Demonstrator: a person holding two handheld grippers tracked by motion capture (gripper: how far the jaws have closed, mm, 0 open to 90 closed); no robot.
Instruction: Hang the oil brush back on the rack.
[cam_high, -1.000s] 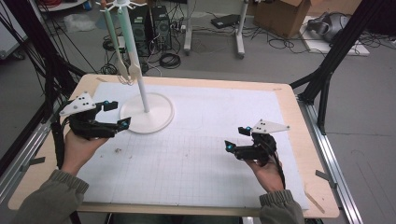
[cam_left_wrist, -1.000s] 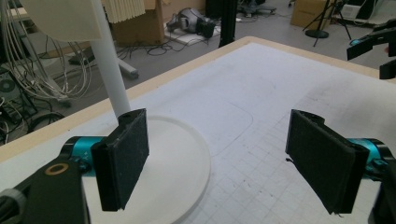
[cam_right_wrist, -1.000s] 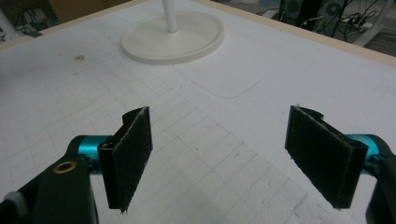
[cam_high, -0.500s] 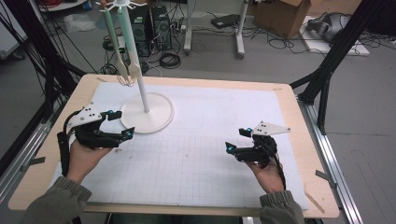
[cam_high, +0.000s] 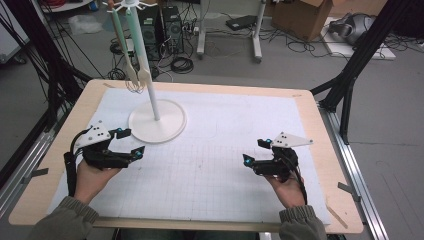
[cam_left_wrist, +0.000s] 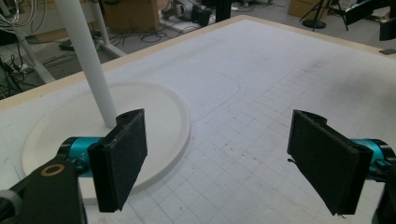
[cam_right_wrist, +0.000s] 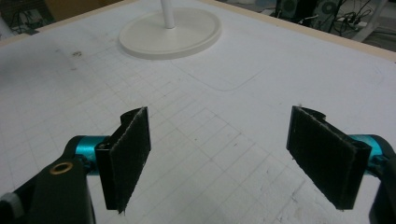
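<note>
Hovering released, left tool (cam_high: 131, 142) nears the stand (cam_high: 157, 121); right tool (cam_high: 255, 152) released.

stand (cam_high: 157, 121): 1 | hanging utensils (cam_high: 131, 70): 2 | tongs: 2, left tongs (cam_high: 129, 143), right tongs (cam_high: 255, 152) | mat (cam_high: 225, 135): 1

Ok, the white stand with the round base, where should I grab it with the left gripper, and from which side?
Probably the upright pole, low down, just above the round base. The pole is slim enough for the jaws, while the base is flat and far too wide. Come in level from the near left, where the left gripper already sits open beside the base. Stay below the utensils hanging higher up.
</note>
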